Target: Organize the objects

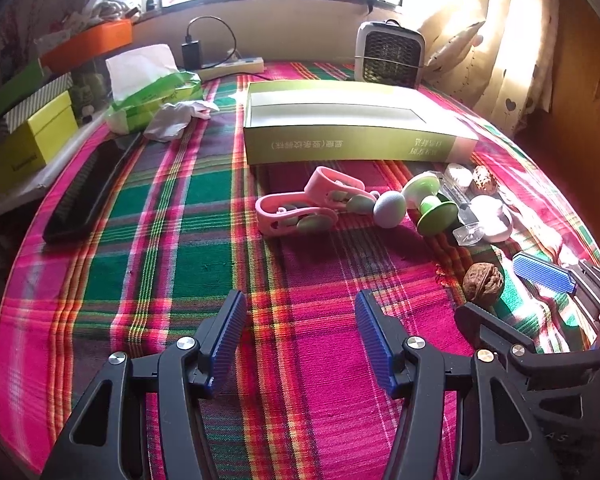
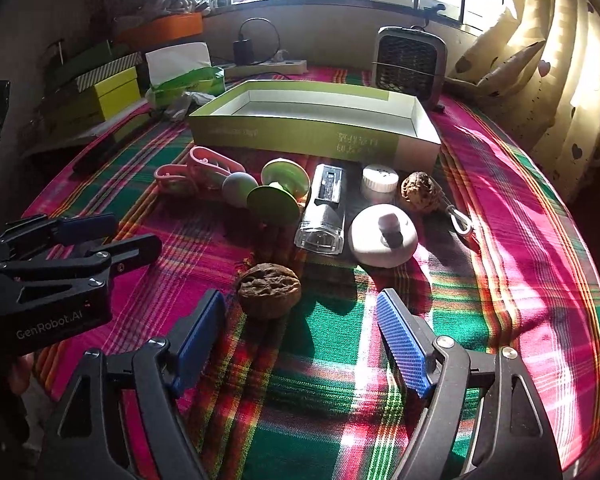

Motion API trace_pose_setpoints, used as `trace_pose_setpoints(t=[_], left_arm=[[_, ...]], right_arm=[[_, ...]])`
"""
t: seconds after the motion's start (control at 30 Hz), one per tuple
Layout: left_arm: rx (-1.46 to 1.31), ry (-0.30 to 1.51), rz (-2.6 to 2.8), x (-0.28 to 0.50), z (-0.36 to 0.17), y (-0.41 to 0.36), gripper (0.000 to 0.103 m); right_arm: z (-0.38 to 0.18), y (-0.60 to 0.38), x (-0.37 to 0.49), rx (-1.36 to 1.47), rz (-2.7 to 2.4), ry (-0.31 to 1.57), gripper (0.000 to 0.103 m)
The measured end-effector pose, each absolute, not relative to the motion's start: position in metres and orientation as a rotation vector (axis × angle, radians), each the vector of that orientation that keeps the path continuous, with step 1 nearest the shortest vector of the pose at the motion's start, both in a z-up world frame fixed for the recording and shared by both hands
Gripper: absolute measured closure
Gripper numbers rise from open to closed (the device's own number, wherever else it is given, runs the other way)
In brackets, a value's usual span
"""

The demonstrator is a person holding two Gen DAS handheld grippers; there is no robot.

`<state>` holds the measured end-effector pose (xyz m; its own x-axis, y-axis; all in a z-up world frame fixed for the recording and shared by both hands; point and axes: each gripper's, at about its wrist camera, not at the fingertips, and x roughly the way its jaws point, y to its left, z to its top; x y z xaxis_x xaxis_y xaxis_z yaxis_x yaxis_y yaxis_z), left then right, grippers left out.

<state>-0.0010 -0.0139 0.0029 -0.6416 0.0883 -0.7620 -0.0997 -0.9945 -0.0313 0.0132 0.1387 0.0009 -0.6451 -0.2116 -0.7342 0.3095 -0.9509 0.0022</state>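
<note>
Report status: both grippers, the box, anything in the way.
Left gripper open, empty, over bare cloth. Right gripper open, walnut just ahead, untouched. Green box empty; small items lie loose before it. Path clear.

The left gripper [image 1: 300, 334] hung open over the plaid cloth [image 1: 172, 216], its blue pads [image 1: 230, 330] spread with nothing between them. Ahead lay a walnut [image 1: 483, 282], a pink clip [image 1: 296, 216], a grey ball [image 1: 389, 210] and a green spool [image 1: 430, 200], all in front of the open green box [image 1: 356, 142]. The right gripper [image 1: 540, 292] reached in at the right edge, jaws parted beside the walnut.
</note>
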Motion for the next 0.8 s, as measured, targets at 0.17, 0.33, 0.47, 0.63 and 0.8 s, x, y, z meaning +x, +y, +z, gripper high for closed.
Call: trace_pose_setpoints(t=[0.17,0.33,0.47,0.63,0.8], left_arm=[[-1.277,0.023,2.755,-0.001,0.003,-0.014,0.047],[-1.282,0.025,2.757,-0.002,0.002,-0.014,0.047],[-1.282,0.007,2.757,-0.003,0.003,-0.018,0.047],[-1.276,-0.019,2.742,-0.007,0.003,-0.024,0.047],[-1.269,-0.061,2.741,-0.014,0.006,-0.036,0.047]], right_arm=[[0.001,0.138,0.013,1.138,-2.618,0.184,0.025],[0.001,0.137,0.012,1.134,-2.621,0.190,0.025],[0.001,0.136,0.011,1.129,-2.625,0.187,0.025],[0.001,0.133,0.011,1.109,-2.624,0.187,0.033],[0.002,0.130,0.012,1.100,-2.616,0.195,0.042]])
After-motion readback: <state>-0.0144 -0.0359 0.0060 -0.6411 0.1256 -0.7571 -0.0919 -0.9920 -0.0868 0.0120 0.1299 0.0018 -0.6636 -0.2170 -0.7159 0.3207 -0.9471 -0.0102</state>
